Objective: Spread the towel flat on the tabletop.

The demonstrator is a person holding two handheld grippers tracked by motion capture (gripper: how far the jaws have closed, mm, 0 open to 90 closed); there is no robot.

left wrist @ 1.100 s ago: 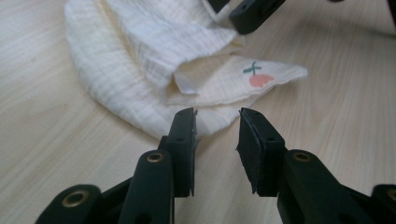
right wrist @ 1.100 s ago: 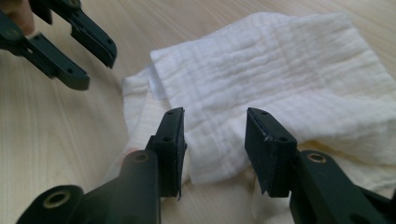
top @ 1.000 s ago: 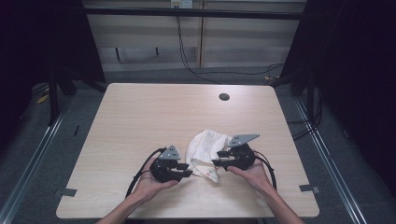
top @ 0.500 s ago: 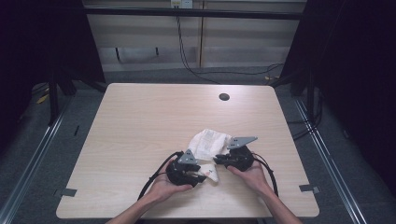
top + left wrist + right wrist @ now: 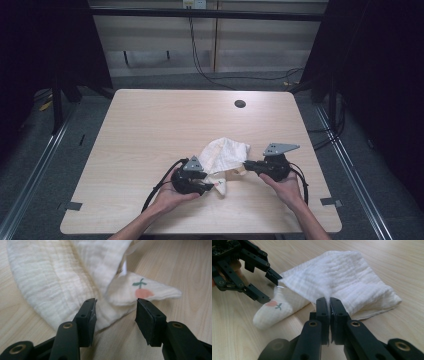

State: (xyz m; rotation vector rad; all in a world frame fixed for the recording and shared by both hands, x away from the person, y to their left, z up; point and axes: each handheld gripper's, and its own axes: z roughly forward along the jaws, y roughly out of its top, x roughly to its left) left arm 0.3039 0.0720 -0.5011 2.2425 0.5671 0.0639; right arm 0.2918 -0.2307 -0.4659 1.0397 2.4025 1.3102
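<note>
A crumpled white muslin cloth [image 5: 225, 151] lies on the wooden table [image 5: 150, 125], near its front edge. One corner carries a small peach print [image 5: 143, 292]. My left gripper [image 5: 211, 186] stands open, its jaws on either side of that printed corner [image 5: 116, 306] without closing on it. My right gripper [image 5: 246, 164] is shut on a fold of the cloth [image 5: 342, 272] at its right side, with fabric pinched at the jaw tips [image 5: 328, 300]. The right gripper view also takes in the left gripper [image 5: 270, 287], open at the printed corner.
A round dark cable hole [image 5: 240, 104] sits at the table's far right. Dark frame posts and rails flank the table, and cables run across the floor behind it. Bare wood extends to the left and back.
The left gripper went right to the cloth's near corner, then drew back a little. The right gripper moved right with the cloth pinched, pulling it wider.
</note>
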